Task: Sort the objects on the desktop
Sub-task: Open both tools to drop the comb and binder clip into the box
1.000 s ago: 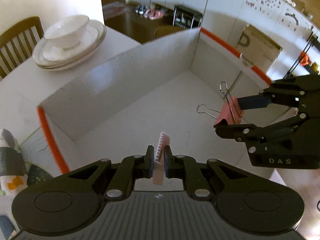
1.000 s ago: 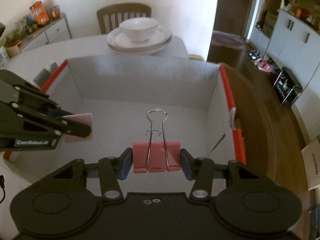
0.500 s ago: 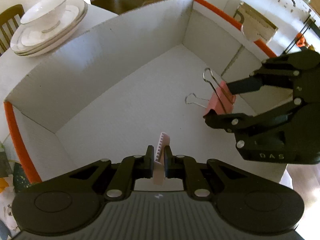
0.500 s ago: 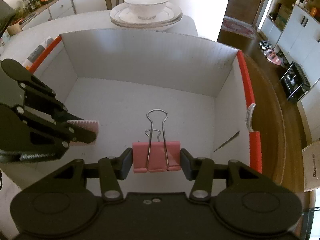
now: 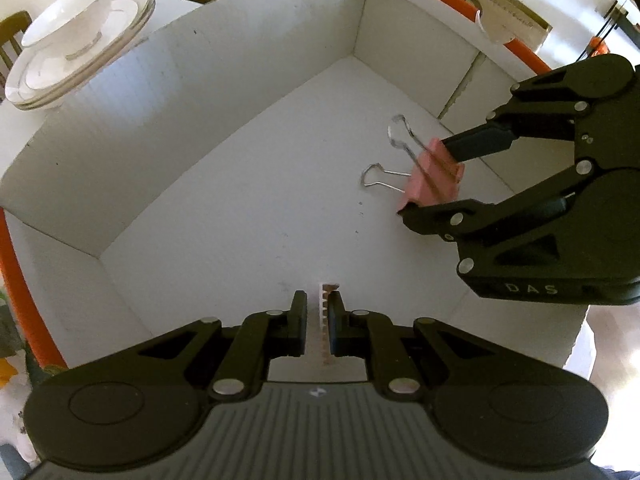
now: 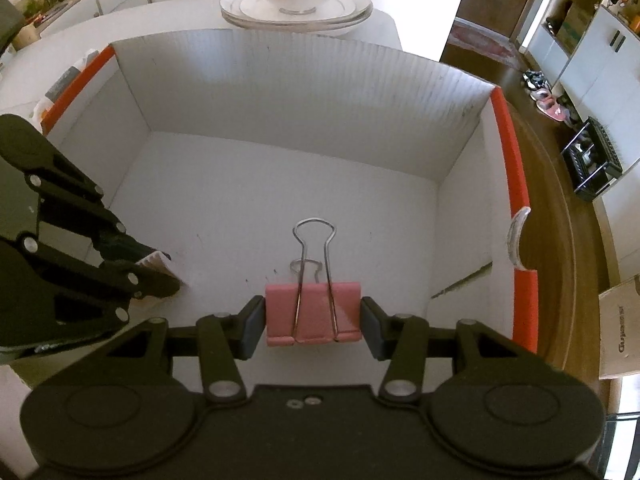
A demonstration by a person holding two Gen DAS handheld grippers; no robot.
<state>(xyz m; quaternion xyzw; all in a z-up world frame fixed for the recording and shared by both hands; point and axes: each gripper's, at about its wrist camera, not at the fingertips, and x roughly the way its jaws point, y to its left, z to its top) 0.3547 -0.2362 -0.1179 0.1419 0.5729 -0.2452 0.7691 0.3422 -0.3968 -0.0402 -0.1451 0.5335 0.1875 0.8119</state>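
Right wrist: right gripper [image 6: 313,316] pinching pink binder clip [image 6: 314,312]; left gripper [image 5: 318,322] clamped on pink comb [image 5: 325,320].

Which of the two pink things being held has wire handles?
The pink binder clip in the right gripper: two silver wire loops stick out. The left gripper holds a thin pink toothed piece, no wire.

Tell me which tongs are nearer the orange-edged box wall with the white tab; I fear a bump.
Right. The right tongs, holding the pink binder clip, hang nearest that wall; the left tongs, gripping a pink comb, are across the box.
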